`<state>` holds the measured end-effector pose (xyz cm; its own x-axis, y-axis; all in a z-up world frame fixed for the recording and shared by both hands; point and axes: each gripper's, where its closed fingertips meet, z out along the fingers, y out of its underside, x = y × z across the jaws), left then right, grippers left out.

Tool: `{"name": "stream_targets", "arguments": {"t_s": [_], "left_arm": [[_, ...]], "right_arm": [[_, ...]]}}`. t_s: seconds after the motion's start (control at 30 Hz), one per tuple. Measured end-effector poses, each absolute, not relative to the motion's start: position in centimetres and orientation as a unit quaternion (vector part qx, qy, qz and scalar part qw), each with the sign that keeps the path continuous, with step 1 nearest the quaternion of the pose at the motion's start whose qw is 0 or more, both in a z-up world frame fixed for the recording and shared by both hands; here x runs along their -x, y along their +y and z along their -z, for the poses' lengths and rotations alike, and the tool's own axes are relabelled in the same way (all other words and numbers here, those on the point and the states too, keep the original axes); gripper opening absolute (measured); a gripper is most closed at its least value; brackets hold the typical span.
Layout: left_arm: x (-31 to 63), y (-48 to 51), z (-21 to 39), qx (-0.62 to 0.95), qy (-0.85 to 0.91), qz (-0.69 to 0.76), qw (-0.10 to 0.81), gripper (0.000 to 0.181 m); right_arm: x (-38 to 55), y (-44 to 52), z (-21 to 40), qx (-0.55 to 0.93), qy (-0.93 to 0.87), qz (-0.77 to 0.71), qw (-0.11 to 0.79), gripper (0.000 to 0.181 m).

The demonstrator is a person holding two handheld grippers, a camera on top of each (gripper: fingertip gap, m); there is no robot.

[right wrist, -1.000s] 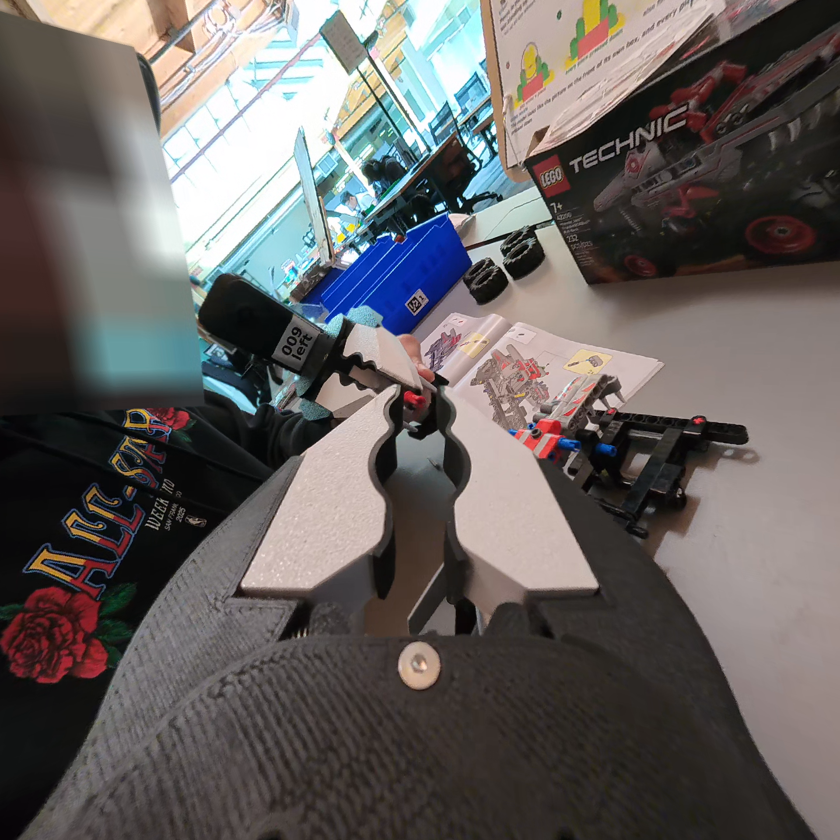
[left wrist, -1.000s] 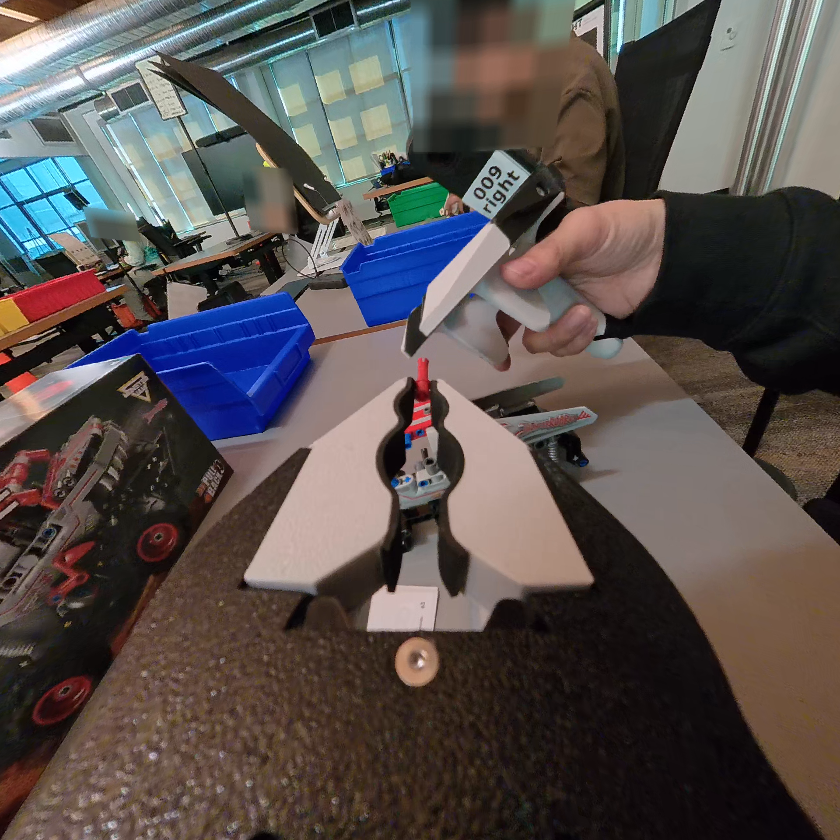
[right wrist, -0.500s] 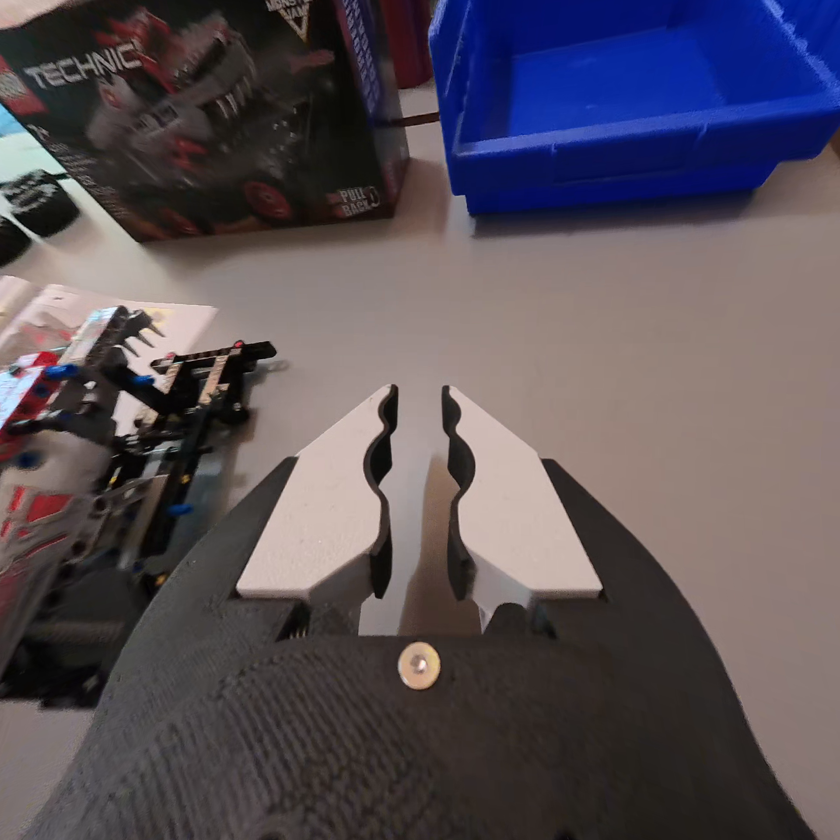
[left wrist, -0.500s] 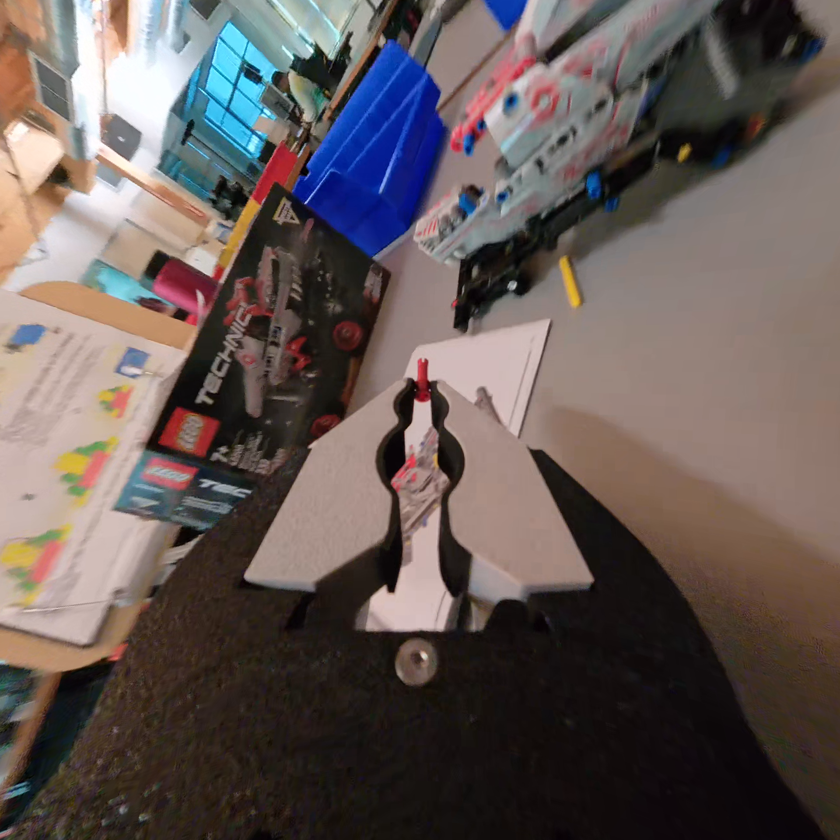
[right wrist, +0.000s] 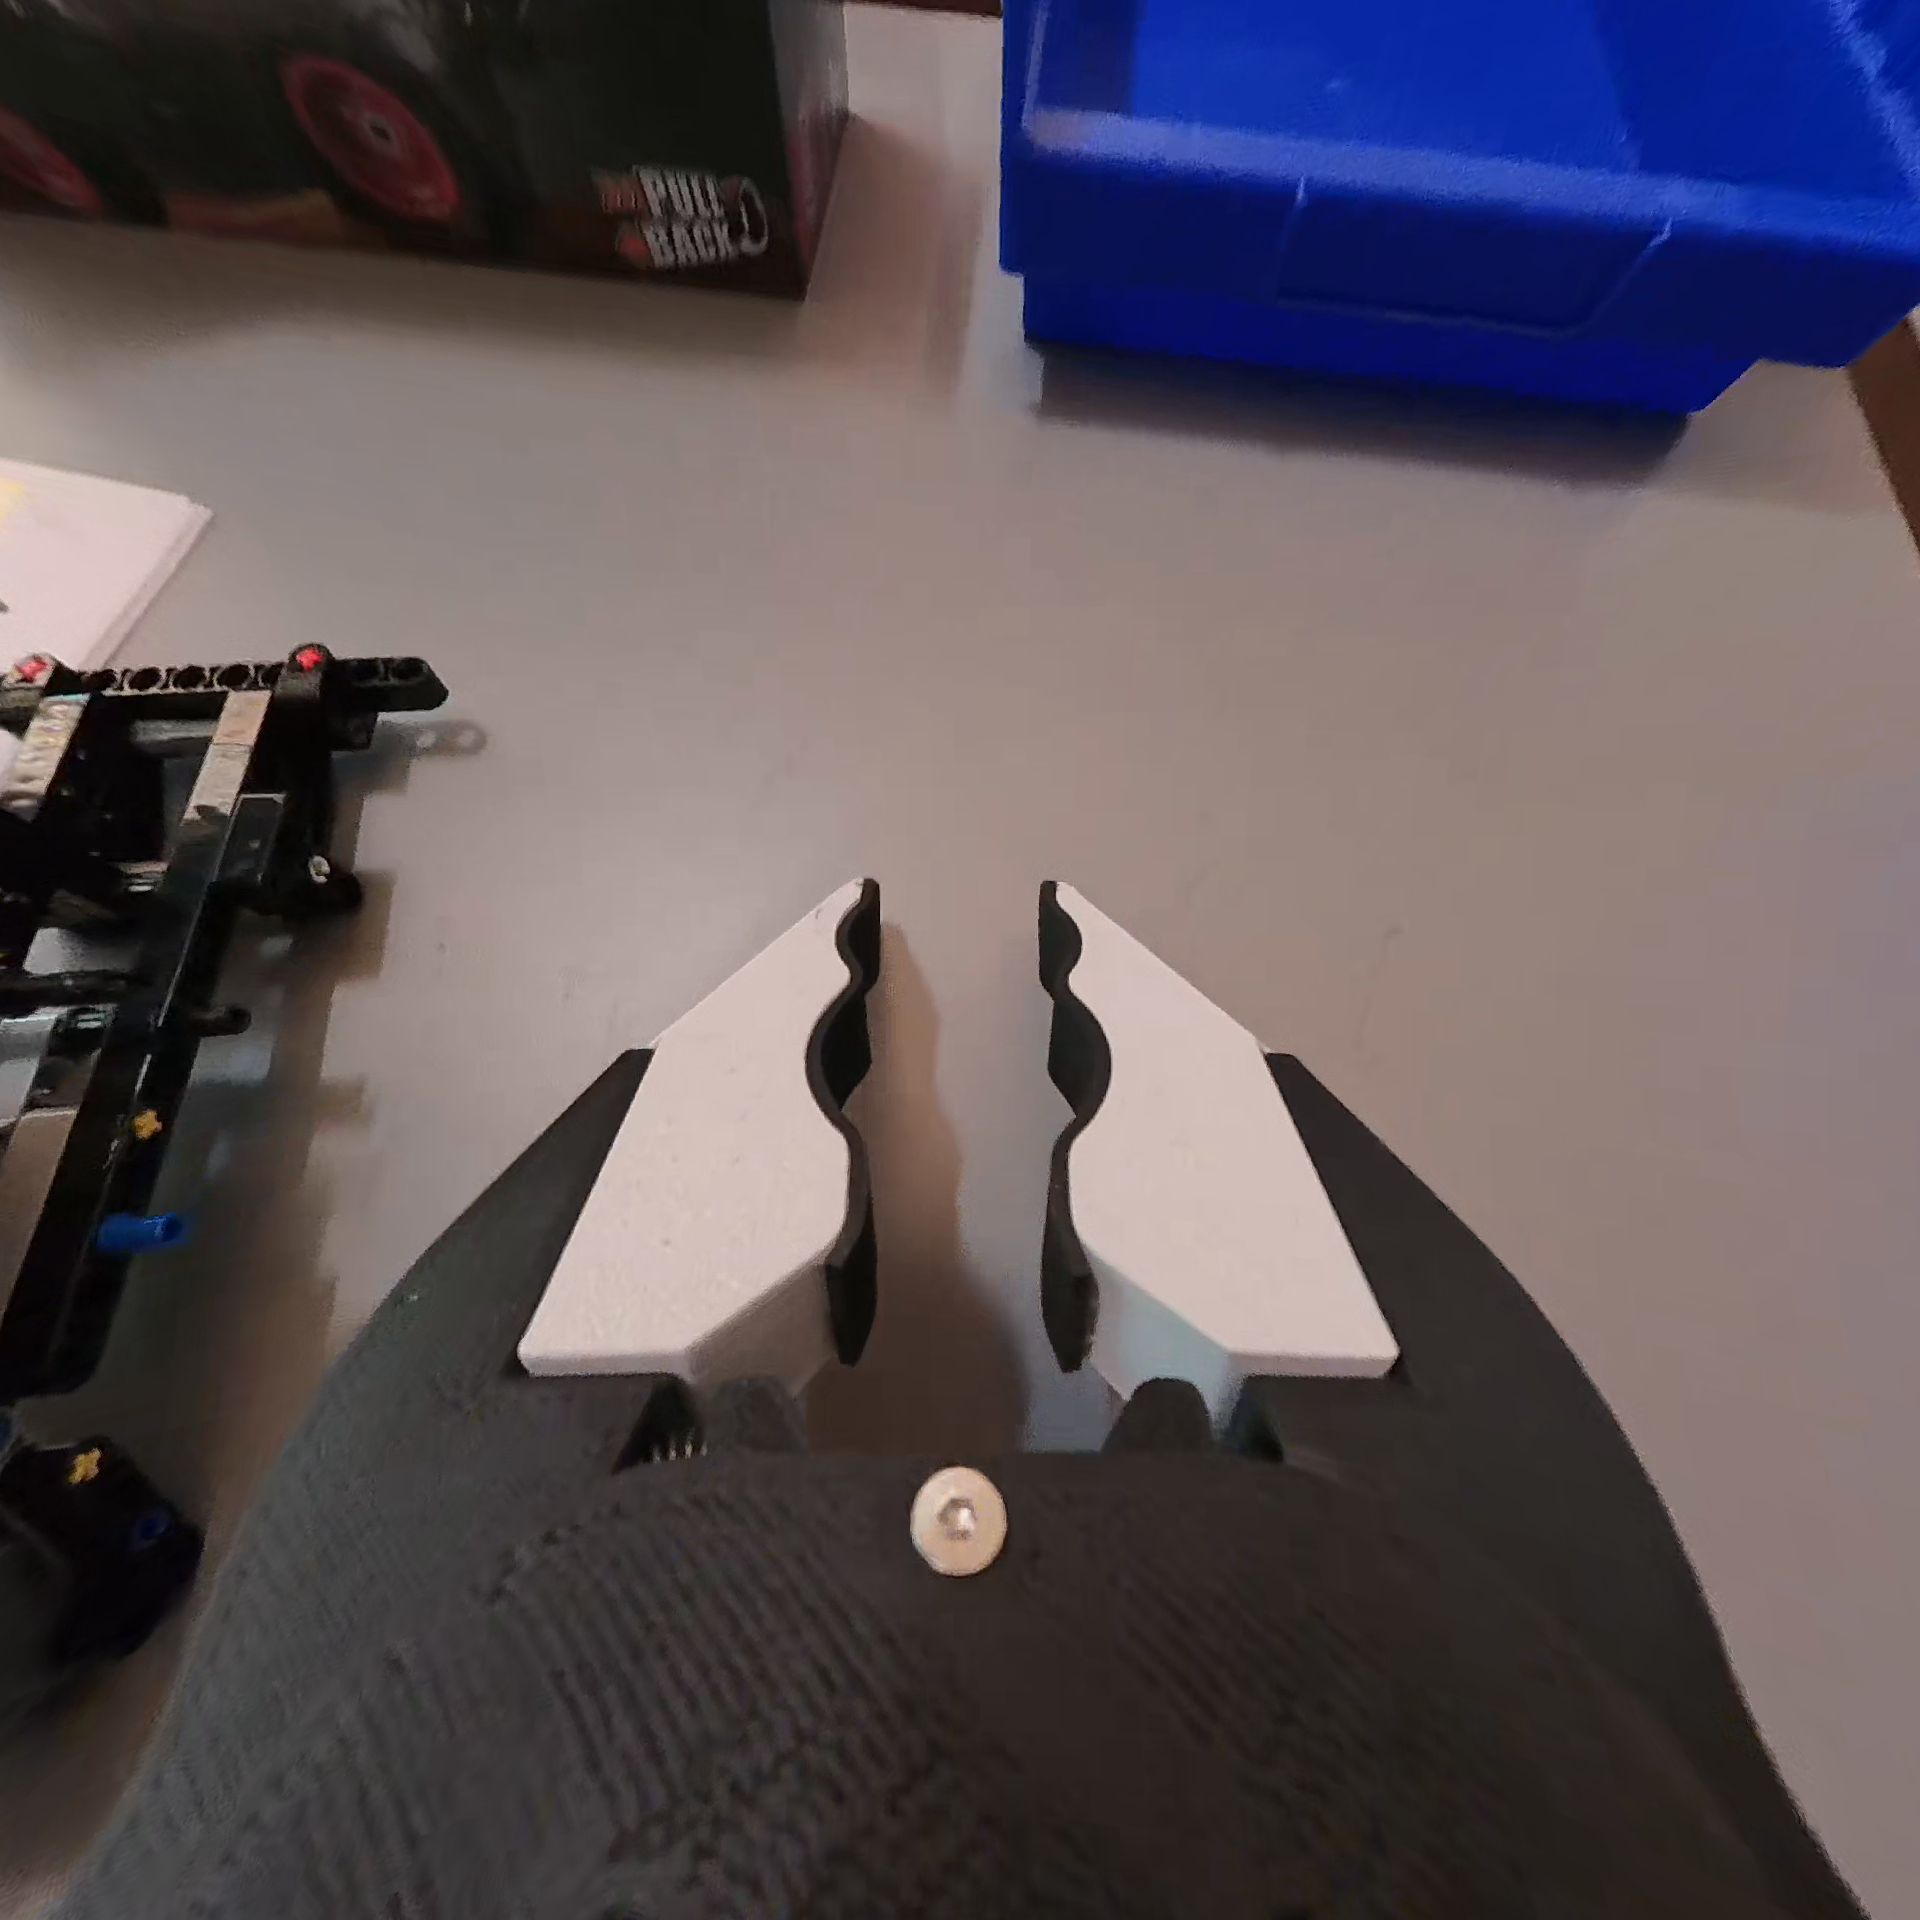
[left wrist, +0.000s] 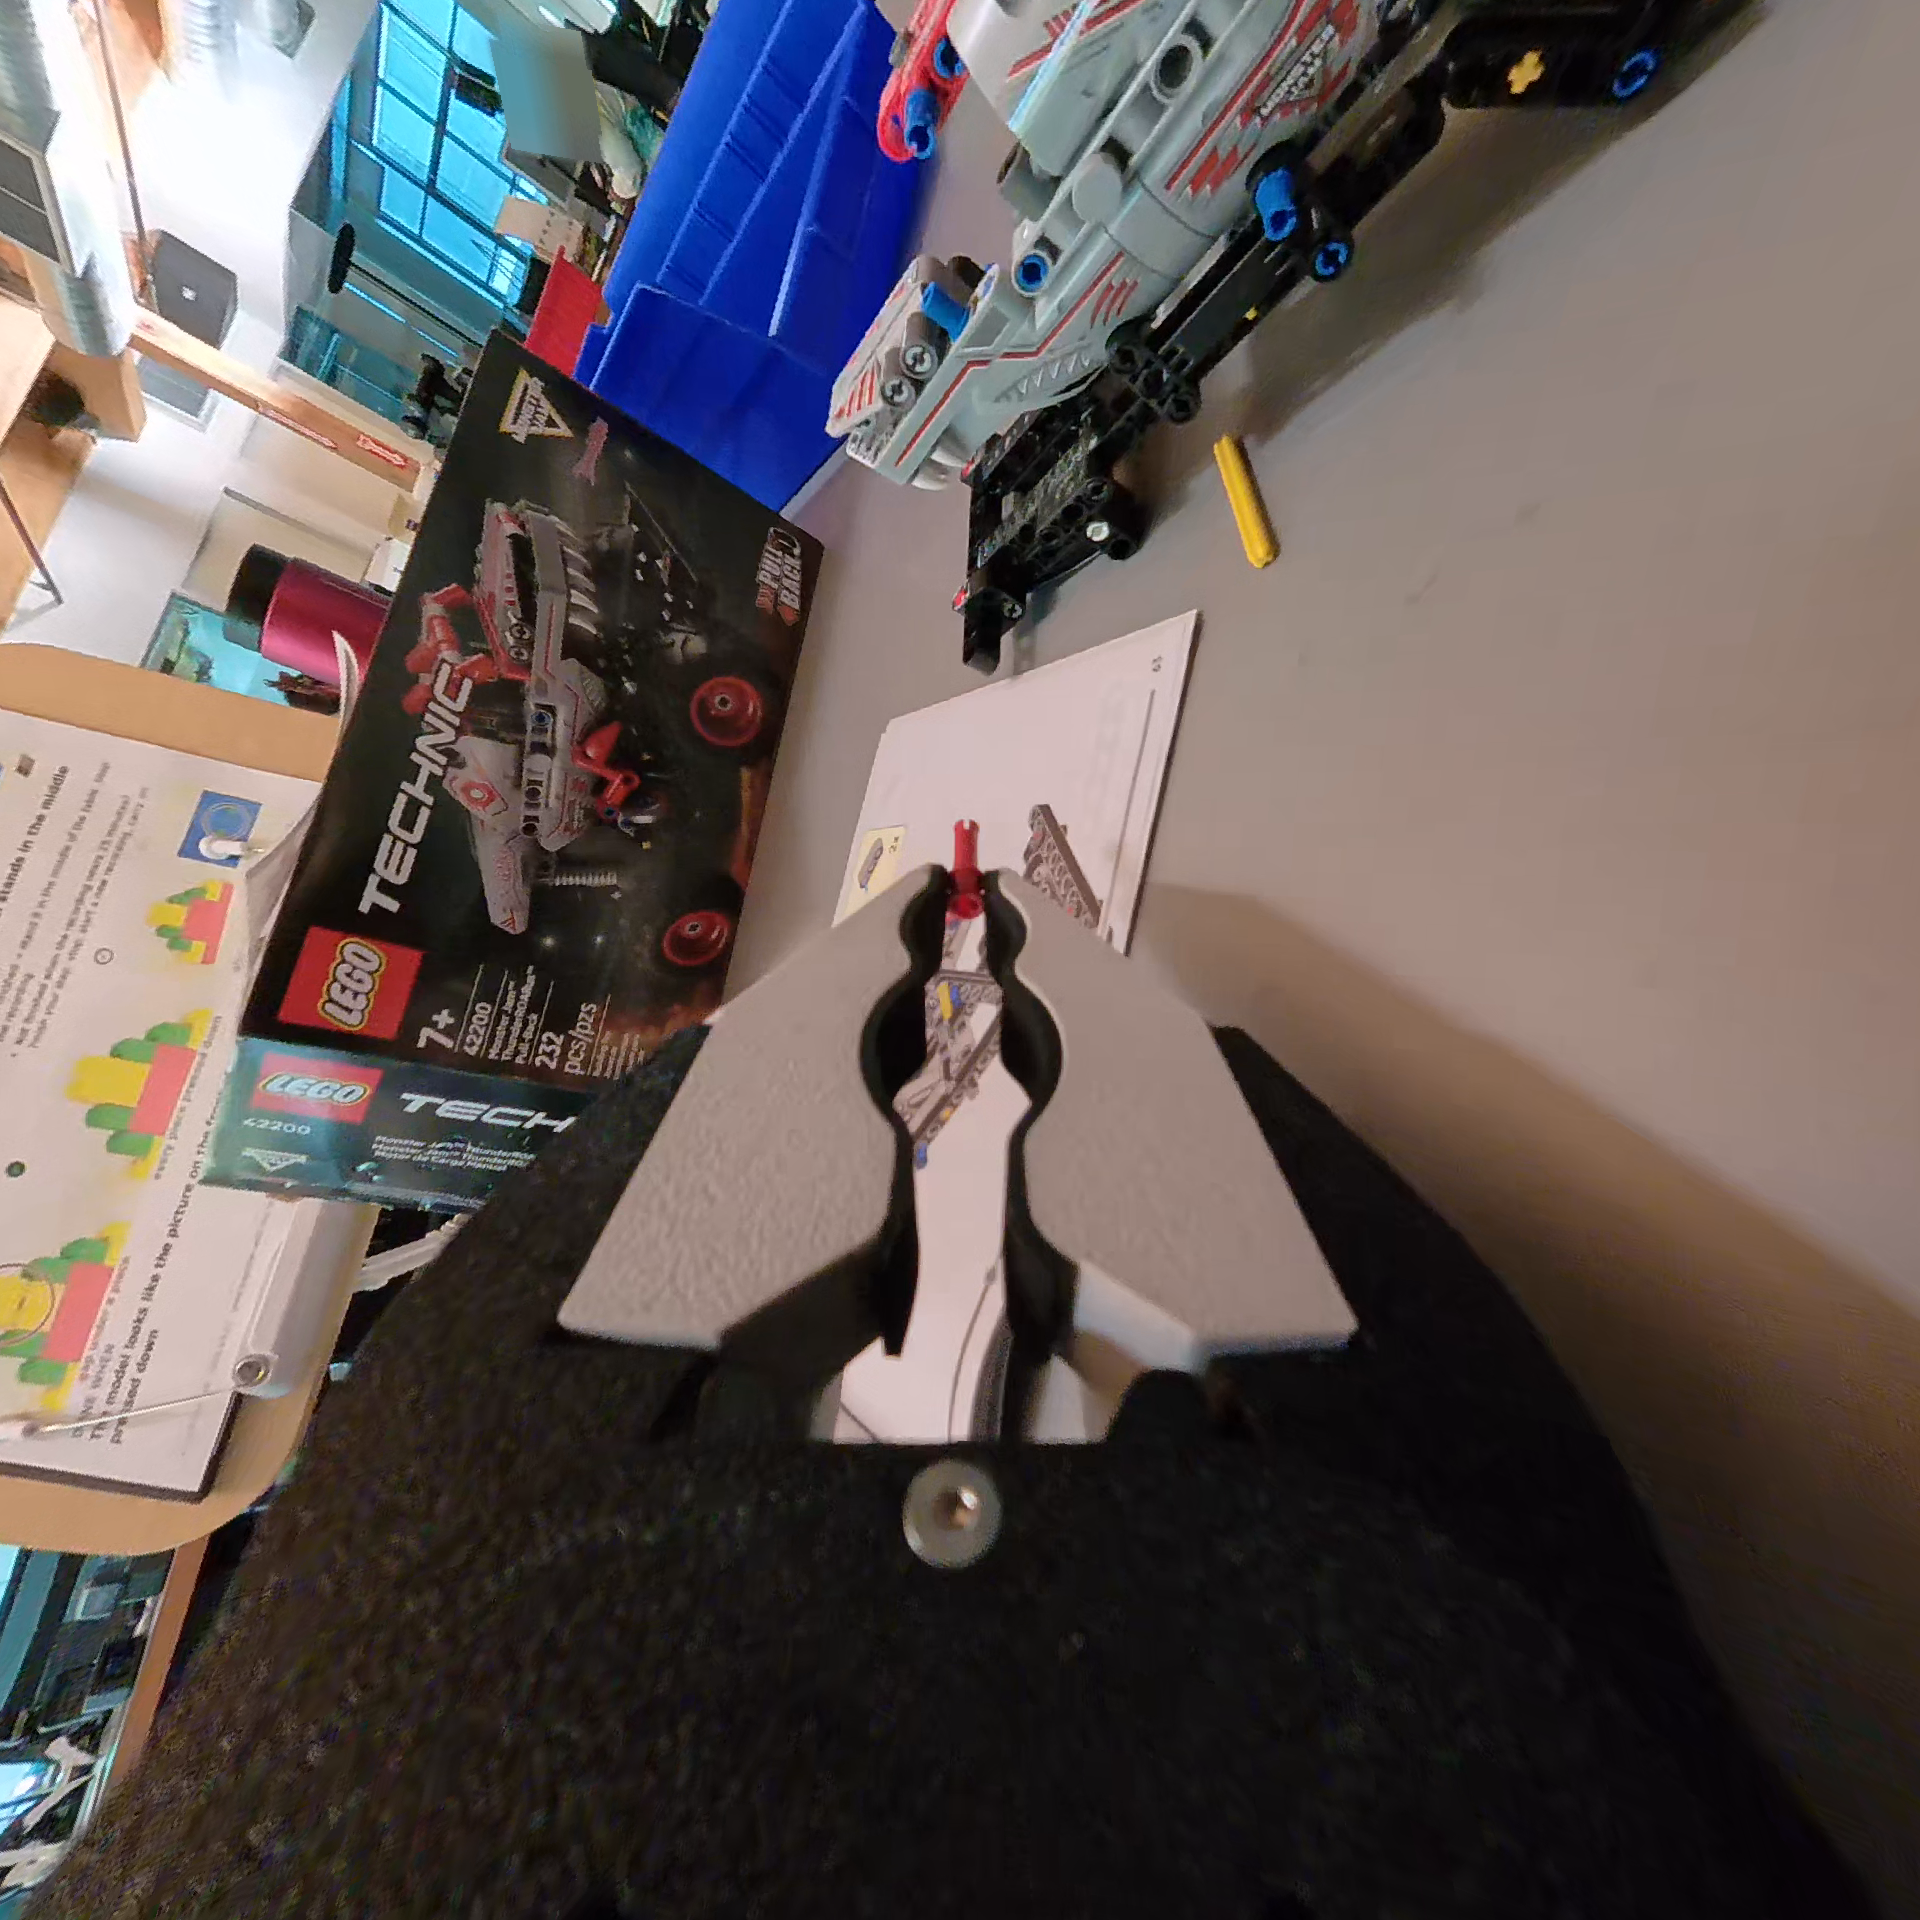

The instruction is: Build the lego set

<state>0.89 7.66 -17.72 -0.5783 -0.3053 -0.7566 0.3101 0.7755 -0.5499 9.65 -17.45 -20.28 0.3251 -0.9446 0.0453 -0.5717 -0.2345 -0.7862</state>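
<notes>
My left gripper (left wrist: 964,891) is pinched tight on a small red plastic connector pin (left wrist: 965,868) that pokes out past the tips, and it has swung away from the right tool to hang over the white paper instruction booklet (left wrist: 1081,727); the half-built grey and red toy truck on its black beam chassis (left wrist: 1081,260) now lies at 1 o'clock, a loose yellow axle rod (left wrist: 1247,499) beside it. My right gripper (right wrist: 958,904) has dropped toward bare grey tabletop (right wrist: 1351,675), fingers spread wider than a moment ago and empty, the chassis at its 9 o'clock. I judge the handover done and the pin ready for seating
</notes>
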Motion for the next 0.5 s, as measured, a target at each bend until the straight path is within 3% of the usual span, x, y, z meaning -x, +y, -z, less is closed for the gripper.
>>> {"name": "stream_targets", "arguments": {"t_s": [0.5], "left_arm": [[-0.3,6.9,19.1,-0.029,0.840,0.319,0.439,0.004]], "right_arm": [[-9.6,-17.2,21.1,0.751,0.514,0.252,0.328,0.024]]}}
